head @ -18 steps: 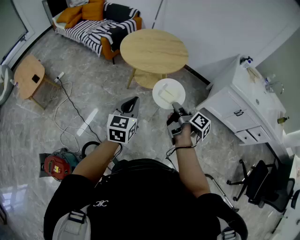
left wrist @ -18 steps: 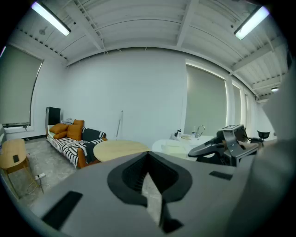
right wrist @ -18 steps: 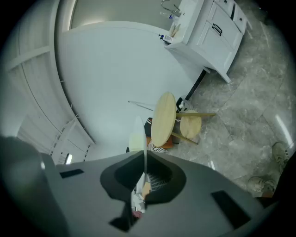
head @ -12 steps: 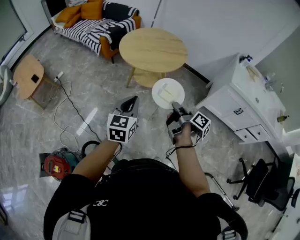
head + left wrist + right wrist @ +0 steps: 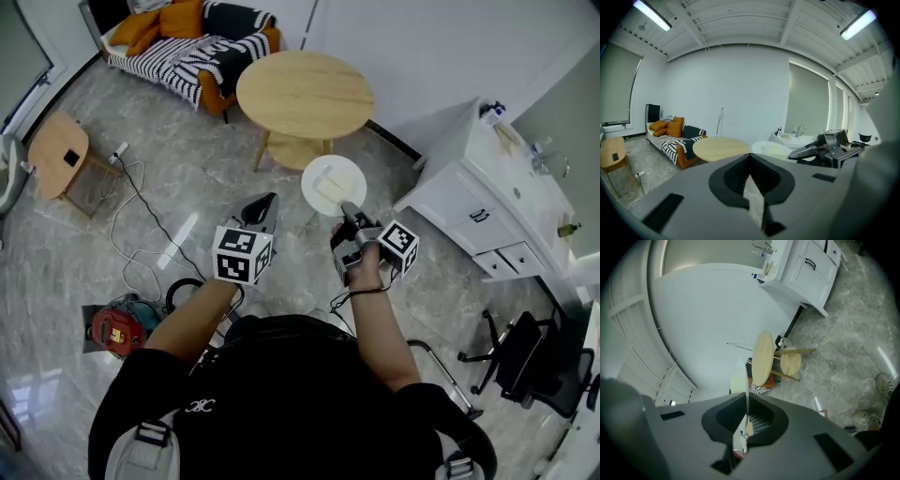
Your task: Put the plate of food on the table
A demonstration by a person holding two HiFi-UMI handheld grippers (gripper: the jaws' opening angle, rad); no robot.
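A white plate (image 5: 332,185) with a pale slab of food (image 5: 330,188) hangs level over the marble floor, just short of the round wooden table (image 5: 305,94). My right gripper (image 5: 346,208) is shut on the plate's near rim. In the right gripper view the plate (image 5: 746,373) shows edge-on between the jaws of that gripper (image 5: 746,397), with the table (image 5: 764,357) beyond. My left gripper (image 5: 270,199) floats to the left of the plate, shut and empty. Its own view shows the left gripper (image 5: 751,157) closed, with the table (image 5: 722,146) and the plate (image 5: 776,149) ahead.
A striped sofa with orange cushions (image 5: 187,47) stands behind the table. A white cabinet with a sink (image 5: 497,197) is at the right, and an office chair (image 5: 525,366) nearer. A small wooden stool (image 5: 58,155), loose cables (image 5: 141,225) and a red device (image 5: 111,328) lie at the left.
Almost nothing differs: the whole view has drifted slightly, and the plate stays in the right gripper at about the same distance from the table.
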